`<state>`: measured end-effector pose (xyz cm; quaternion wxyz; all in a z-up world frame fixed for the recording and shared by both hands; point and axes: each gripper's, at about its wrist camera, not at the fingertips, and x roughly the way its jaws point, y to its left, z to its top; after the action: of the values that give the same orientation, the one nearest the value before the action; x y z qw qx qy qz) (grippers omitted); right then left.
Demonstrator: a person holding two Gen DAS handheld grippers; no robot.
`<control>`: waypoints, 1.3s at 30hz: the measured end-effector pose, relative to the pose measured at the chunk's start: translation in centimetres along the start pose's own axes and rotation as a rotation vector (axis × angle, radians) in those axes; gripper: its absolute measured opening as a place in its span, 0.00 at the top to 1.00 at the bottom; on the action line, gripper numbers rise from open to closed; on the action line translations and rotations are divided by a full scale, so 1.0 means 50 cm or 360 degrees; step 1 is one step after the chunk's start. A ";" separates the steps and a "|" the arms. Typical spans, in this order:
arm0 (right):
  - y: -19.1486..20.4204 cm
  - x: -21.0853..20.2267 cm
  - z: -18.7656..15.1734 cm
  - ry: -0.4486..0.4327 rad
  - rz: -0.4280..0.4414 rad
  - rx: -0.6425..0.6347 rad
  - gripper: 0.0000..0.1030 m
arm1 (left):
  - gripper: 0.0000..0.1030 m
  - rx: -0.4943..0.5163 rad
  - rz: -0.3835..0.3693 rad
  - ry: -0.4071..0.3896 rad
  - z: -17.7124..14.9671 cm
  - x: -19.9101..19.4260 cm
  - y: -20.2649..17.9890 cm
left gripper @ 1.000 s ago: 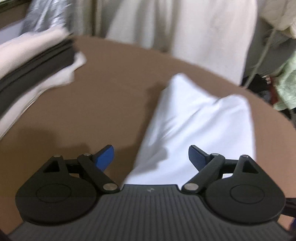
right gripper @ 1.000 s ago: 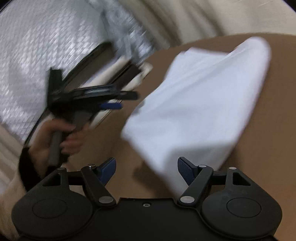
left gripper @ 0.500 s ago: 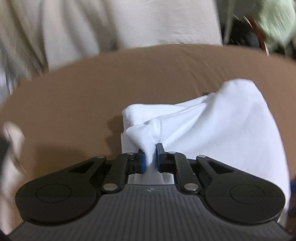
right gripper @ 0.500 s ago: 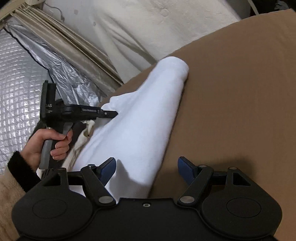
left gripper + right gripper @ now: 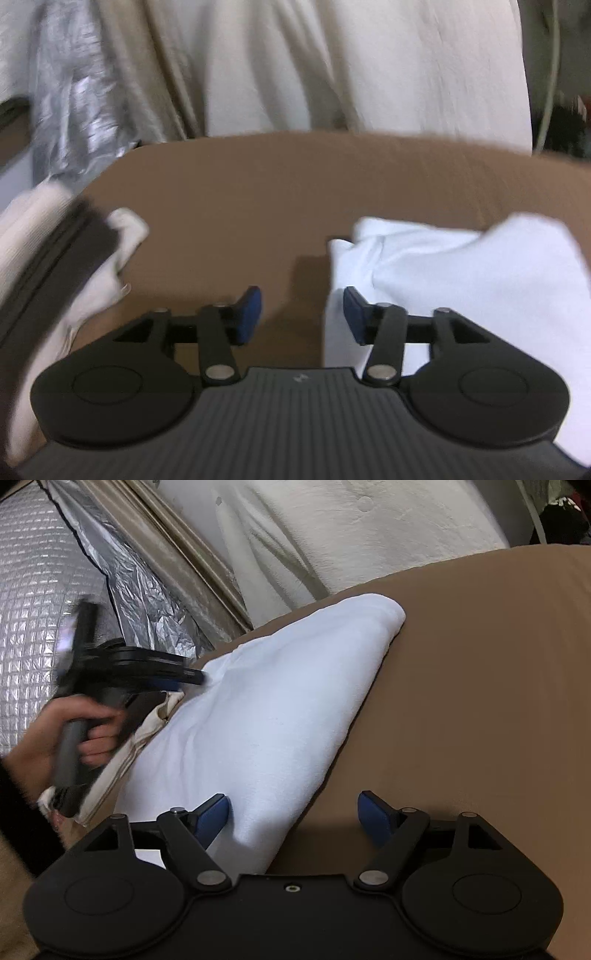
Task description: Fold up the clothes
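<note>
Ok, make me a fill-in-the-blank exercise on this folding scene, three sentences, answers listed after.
1. The folded garment lying on the brown surface is ____ in colour.
2. The pads of the left gripper are coloured ____.
3. In the right wrist view, the right gripper stands ____, with a corner of the garment between its fingers.

Missing words: white; blue; open

both wrist views look down, close, sharing white cloth (image 5: 461, 266)
</note>
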<state>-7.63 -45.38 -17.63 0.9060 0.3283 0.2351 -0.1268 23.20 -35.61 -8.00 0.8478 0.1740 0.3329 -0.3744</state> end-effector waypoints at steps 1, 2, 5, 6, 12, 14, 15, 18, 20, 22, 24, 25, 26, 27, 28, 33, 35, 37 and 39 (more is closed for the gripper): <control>0.003 -0.001 -0.001 0.0000 -0.0009 -0.0015 0.18 | 0.52 -0.0056 -0.0050 0.0004 -0.017 -0.019 0.015; 0.009 -0.001 -0.003 0.0005 -0.0021 -0.0038 0.18 | 0.52 -0.0105 -0.0140 0.0046 -0.040 -0.030 0.030; 0.030 0.002 -0.004 0.0028 -0.0044 -0.0104 0.16 | 0.53 -0.0161 -0.0136 0.0215 -0.127 -0.030 0.056; 0.038 0.006 0.001 0.0041 -0.0042 -0.0120 0.16 | 0.50 -0.0181 -0.0090 0.0206 -0.157 -0.031 0.070; 0.069 0.014 -0.011 0.0189 0.0145 -0.0086 0.15 | 0.57 -0.0324 0.0301 0.0224 -0.183 -0.082 0.104; 0.078 0.019 -0.020 0.0253 0.0209 -0.0098 0.15 | 0.58 -0.0261 0.0383 0.0273 -0.217 -0.098 0.096; 0.083 0.021 -0.025 0.0285 0.0241 -0.0103 0.15 | 0.55 -0.0380 0.0204 0.0330 -0.239 -0.099 0.109; 0.093 0.020 -0.042 0.0420 0.0402 -0.0032 0.14 | 0.54 -0.0960 -0.0239 0.0406 -0.306 -0.105 0.175; 0.089 0.018 -0.054 0.0456 0.0487 0.0075 0.16 | 0.54 -0.1190 -0.0345 0.0393 -0.333 -0.114 0.208; 0.079 0.021 -0.063 0.0448 0.0508 0.0181 0.50 | 0.53 -0.1307 -0.0416 0.0382 -0.349 -0.120 0.229; 0.056 0.025 -0.072 0.0448 0.0496 0.0327 0.64 | 0.49 -0.1417 -0.0483 0.0374 -0.367 -0.123 0.237; 0.043 0.023 -0.076 0.0440 0.0507 0.0413 0.64 | 0.46 -0.1442 -0.0508 0.0369 -0.372 -0.127 0.236; 0.039 0.019 -0.077 0.0432 0.0512 0.0456 0.64 | 0.45 -0.1467 -0.0533 0.0364 -0.376 -0.131 0.234; 0.038 0.013 -0.076 0.0423 0.0515 0.0485 0.64 | 0.44 -0.1492 -0.0559 0.0359 -0.381 -0.135 0.233; 0.046 0.004 -0.077 0.0414 0.0486 0.0451 0.63 | 0.41 -0.1483 -0.0573 0.0354 -0.379 -0.137 0.230; 0.143 -0.029 -0.097 0.0396 0.0092 -0.0142 0.59 | 0.40 -0.1036 -0.0347 0.0371 -0.330 -0.149 0.174; 0.212 -0.045 -0.124 0.0340 -0.0122 -0.0531 0.55 | 0.40 -0.0868 -0.0245 0.0338 -0.316 -0.152 0.148; 0.266 -0.058 -0.150 0.0265 -0.0226 -0.0841 0.52 | 0.44 -0.0742 -0.0206 0.0309 -0.306 -0.148 0.127; 0.307 -0.067 -0.170 0.0183 -0.0242 -0.1024 0.52 | 0.73 -0.0557 -0.0167 0.0303 -0.302 -0.140 0.104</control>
<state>-7.54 -28.01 -13.44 0.9365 0.0134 0.3376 -0.0945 17.07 -20.35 -13.74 0.8091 0.0410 0.4801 -0.3364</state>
